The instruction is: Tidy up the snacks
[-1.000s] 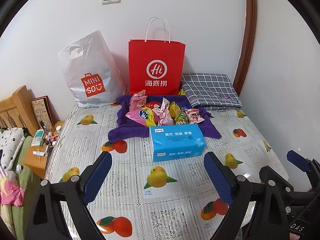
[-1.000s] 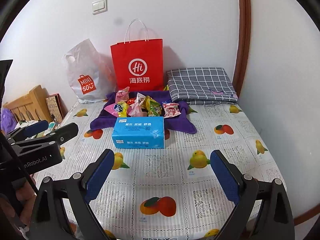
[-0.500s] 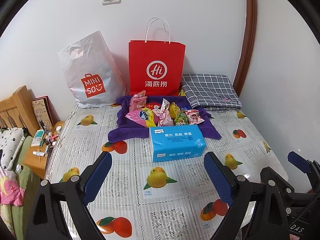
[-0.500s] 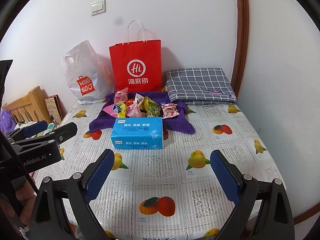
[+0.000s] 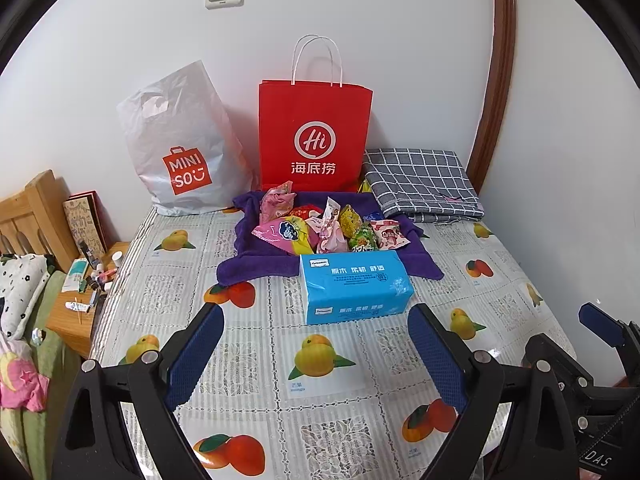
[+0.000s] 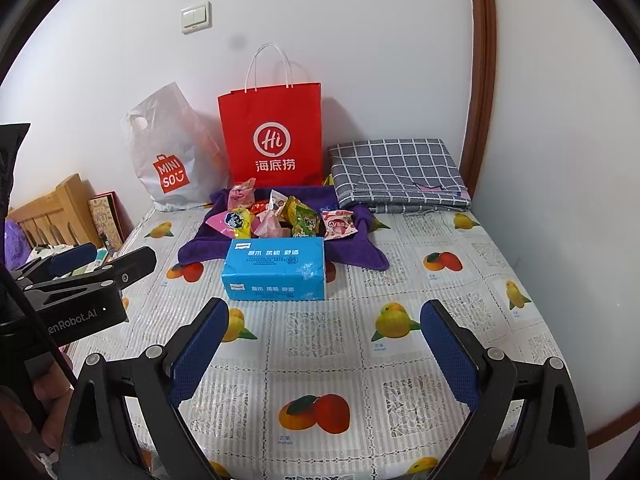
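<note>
White wall (image 5: pixel 400 20) — wooden headboard (image 5: pixel 28 216).

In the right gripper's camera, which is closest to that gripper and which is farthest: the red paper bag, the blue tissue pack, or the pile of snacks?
From the right gripper:
1. Blue tissue pack, straight ahead on the fruit-print cloth.
2. Pile of snacks, just behind it on the purple towel.
3. Red paper bag, standing at the back against the wall.

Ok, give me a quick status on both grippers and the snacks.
Left gripper open, empty. Right gripper open, empty. Snacks piled untouched on purple cloth. Blue tissue pack sits in front, partly blocking the approach.
</note>
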Demonstrator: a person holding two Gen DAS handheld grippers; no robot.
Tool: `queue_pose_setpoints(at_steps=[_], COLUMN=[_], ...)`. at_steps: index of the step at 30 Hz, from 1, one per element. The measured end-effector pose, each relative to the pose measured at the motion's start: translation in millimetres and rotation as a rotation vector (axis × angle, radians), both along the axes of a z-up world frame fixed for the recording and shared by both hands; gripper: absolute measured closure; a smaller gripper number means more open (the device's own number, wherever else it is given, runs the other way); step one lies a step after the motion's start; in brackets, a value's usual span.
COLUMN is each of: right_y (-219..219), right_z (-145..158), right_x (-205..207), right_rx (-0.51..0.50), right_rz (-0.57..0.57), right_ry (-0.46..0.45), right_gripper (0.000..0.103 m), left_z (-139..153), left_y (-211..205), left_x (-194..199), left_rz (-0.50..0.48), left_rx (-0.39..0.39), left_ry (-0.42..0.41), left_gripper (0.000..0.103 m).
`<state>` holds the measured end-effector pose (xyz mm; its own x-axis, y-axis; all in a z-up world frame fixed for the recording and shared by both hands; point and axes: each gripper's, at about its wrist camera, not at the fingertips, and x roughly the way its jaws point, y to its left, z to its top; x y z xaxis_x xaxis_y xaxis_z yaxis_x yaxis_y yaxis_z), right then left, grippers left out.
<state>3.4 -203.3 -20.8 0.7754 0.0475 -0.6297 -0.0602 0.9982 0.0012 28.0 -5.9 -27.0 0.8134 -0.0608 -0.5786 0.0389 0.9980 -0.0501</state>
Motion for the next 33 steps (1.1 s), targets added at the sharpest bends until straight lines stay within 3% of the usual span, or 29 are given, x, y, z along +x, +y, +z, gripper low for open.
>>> queue_pose_setpoints(at_steps=[33], right_y=[1.2], right_z=[2.0], right_x=[-0.2], right_rx=[0.004], right_rz=[0.001], right_ry=[0.000], right_gripper=[0.007], left_z=[0.4], left_y=[0.6], left_x=[0.7], left_rz=[0.002], left_rx=[-0.001], left_ry=[0.002], left_gripper=[0.010])
